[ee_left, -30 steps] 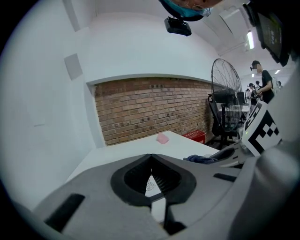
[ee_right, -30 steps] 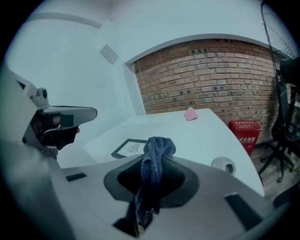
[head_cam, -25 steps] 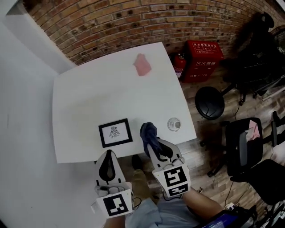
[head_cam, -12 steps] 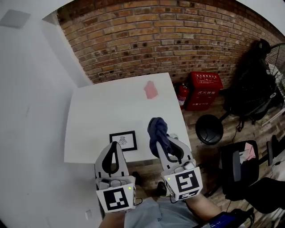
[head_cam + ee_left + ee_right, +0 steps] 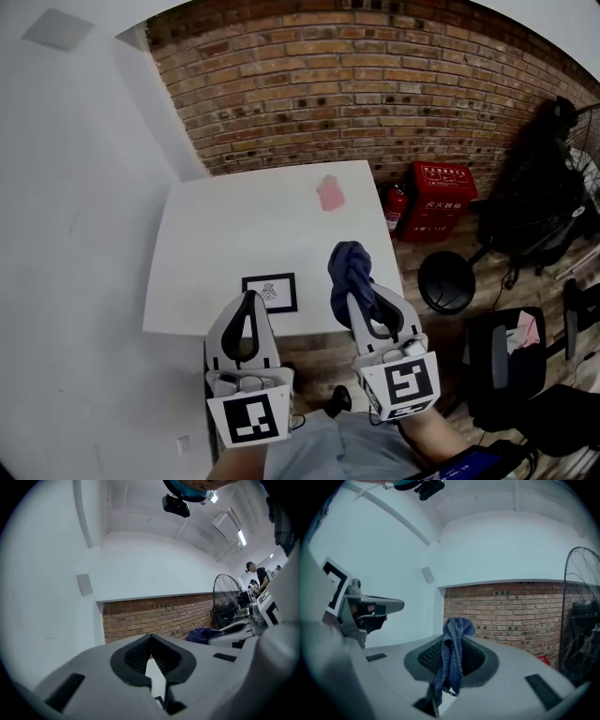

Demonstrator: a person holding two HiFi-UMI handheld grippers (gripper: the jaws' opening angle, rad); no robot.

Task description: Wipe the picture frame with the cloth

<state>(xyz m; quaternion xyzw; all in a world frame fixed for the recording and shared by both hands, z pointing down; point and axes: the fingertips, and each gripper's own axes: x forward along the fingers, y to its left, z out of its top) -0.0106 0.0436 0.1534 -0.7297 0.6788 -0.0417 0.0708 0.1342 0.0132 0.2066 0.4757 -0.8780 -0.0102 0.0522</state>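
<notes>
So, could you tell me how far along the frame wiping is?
Done: the cloth is clamped in the right gripper. In hand: that gripper holds it in the air, clear of the frame. Left: bringing the cloth down and wiping the frame. The left gripper is shut, empty.

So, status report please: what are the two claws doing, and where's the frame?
Left gripper jaws shut, empty. Right gripper jaws shut on blue cloth. Picture frame flat on white table, untouched. Pink item at far edge, clear of frame.
</notes>
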